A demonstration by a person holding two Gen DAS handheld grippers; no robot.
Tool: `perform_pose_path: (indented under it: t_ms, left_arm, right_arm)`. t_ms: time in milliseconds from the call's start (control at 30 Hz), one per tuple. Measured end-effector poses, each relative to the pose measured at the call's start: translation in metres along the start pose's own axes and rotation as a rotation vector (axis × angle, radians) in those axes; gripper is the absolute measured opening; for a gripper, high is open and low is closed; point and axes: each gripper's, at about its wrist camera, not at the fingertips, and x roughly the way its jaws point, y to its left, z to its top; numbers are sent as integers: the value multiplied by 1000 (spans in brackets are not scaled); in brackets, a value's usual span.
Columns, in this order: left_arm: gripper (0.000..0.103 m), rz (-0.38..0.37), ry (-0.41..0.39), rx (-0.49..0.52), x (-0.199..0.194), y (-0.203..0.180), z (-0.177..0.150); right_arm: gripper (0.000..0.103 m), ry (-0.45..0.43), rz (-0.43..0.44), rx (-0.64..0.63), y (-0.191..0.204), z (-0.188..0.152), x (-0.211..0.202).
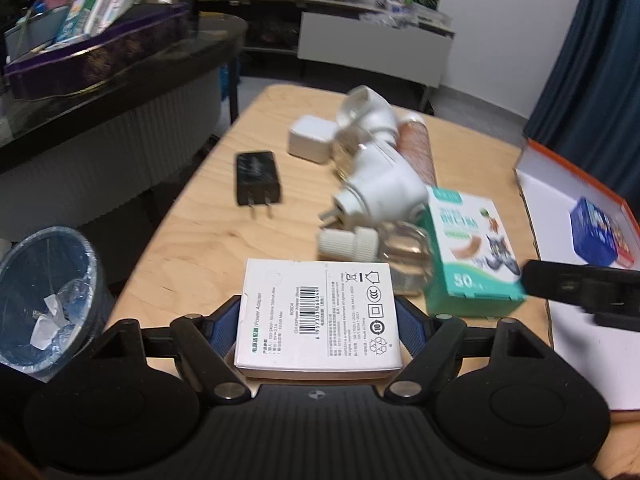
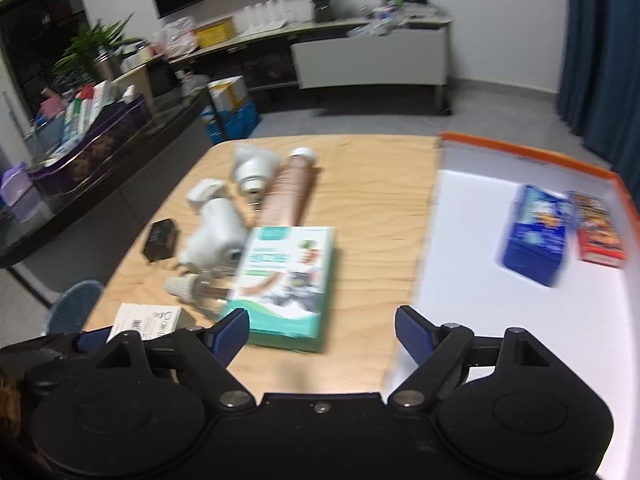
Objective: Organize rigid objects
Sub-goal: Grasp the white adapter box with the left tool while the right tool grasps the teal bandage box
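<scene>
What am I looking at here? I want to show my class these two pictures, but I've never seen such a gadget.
A person holds a two-finger grabber in each hand, each with a camera looking along its fingers. One picture comes from the left gripper, the other from the right gripper. On the wooden table lie a green box, a black charger, white plugs and a brown tube. A white box sits between the left fingers, which look pressed against its sides. The right gripper is open and empty. A tray holds a blue box.
</scene>
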Motion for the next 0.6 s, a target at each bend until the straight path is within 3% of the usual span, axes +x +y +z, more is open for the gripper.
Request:
perform_pose_path:
  t_ms: [300,400,500,600]
  left_arm:
    - [80,-15,-10,-40,-8,17,0]
    - [80,-23,-18,-48,-9,20,2]
    - [80,-44,-21,-49,-9,19,4]
    - [80,-62,-19,-39,-8,16,4]
  right_arm:
    - [99,101,-38,-53,20,8,50]
    - [99,99,-144,-27,8,6,53]
    - [99,105,-95,21,-5,10,54]
    - [99,101,-88,-88,3,18,62]
